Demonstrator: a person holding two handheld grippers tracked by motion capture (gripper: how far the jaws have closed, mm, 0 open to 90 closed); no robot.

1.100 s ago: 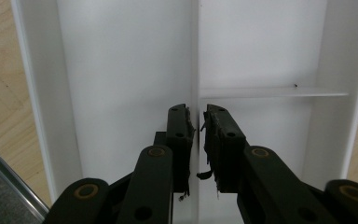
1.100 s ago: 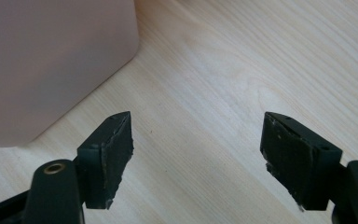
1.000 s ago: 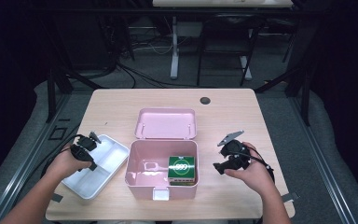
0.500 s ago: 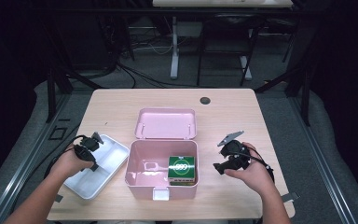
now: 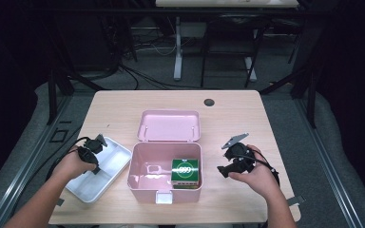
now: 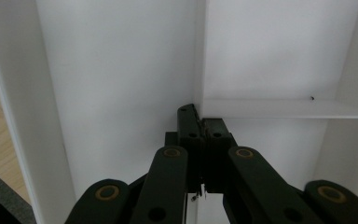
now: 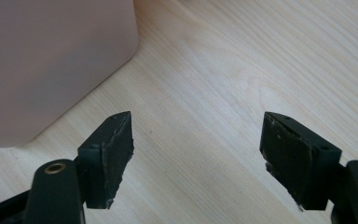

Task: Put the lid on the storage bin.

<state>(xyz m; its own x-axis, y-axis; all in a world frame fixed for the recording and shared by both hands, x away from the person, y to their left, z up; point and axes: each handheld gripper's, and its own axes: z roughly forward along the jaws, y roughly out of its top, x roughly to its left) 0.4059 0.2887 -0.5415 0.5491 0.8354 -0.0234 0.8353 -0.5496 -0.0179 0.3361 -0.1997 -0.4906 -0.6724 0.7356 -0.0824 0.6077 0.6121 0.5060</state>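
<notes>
Two grippers work here: left gripper (image 5: 96, 143) has just been closing, jaws clamped on the white plastic divided tray's (image 5: 105, 167) inner partition. Right gripper (image 7: 196, 158) hangs wide, empty, beside the pink plastic box (image 5: 145, 181). Tray probably awaits seating inside.

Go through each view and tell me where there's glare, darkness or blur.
High view: table lit, surroundings dark, glare on the pink box floor. Left gripper view: white tray bright, even, slightly soft. Right gripper view: wood sharp, pink box wall blurred.
</notes>
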